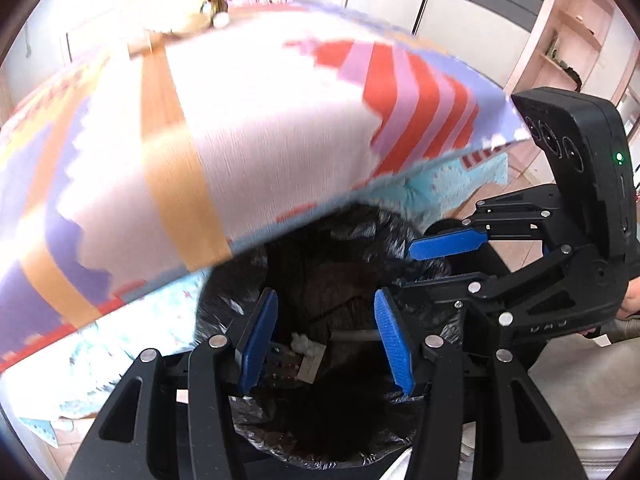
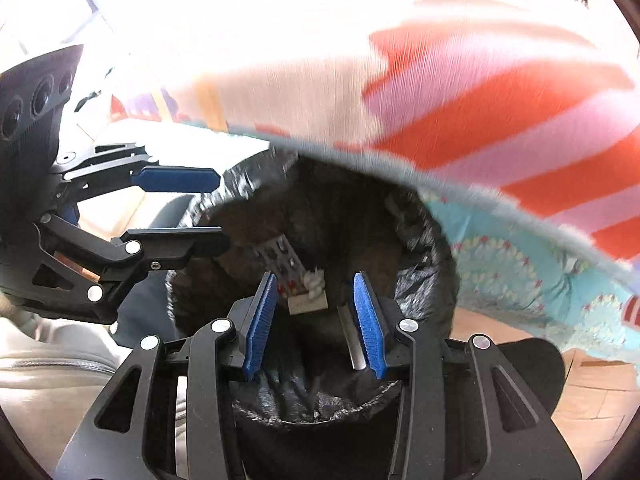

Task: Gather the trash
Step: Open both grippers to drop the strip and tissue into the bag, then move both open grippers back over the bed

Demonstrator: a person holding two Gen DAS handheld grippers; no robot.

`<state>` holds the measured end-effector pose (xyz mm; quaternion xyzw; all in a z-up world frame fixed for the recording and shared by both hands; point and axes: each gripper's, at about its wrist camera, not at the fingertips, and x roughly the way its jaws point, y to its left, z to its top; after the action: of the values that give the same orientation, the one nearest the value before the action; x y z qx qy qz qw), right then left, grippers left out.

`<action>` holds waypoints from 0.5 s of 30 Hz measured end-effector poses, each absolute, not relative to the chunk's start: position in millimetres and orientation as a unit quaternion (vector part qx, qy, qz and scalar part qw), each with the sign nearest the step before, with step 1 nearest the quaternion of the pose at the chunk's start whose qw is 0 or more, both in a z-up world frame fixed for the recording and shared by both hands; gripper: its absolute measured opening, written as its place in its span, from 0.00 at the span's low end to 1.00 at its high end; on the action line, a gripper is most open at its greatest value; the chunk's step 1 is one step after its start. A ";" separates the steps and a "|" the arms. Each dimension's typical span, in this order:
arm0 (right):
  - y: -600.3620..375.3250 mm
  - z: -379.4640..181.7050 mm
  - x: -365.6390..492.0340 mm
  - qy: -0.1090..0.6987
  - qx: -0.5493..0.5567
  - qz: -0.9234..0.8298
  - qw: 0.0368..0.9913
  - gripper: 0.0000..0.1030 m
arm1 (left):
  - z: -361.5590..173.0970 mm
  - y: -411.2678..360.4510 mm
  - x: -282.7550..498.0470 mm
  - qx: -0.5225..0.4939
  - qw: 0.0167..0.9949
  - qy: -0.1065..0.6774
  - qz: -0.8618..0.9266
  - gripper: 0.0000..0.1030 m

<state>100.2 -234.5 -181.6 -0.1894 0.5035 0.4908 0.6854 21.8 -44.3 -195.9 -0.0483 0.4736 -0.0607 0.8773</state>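
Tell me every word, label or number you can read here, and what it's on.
None can be read for sure.
Right gripper: raised marks on its black body, too unclear to read.
Blister pack in the bin: no legible print.
White card beside it: faint marks, too blurred.

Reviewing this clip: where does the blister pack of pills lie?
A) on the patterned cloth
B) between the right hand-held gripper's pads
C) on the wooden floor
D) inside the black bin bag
D: the blister pack lies down inside the black bin bag, below both open grippers.
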 end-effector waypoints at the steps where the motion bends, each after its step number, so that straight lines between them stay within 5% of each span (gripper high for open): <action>1: -235.6 -174.8 101.4 0.496 -0.187 0.493 0.690 0.39 | -188.0 -42.8 18.3 -0.045 0.882 0.466 -0.060 0.47; 15: -232.0 -106.1 112.9 0.414 -0.176 0.515 0.729 0.39 | -112.4 -13.8 11.0 -0.028 0.919 0.393 -0.011 0.47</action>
<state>112.9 -232.0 -106.1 -0.1760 0.4140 0.5153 0.7295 11.0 -13.8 -112.4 -0.0281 0.3928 -0.0113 0.9191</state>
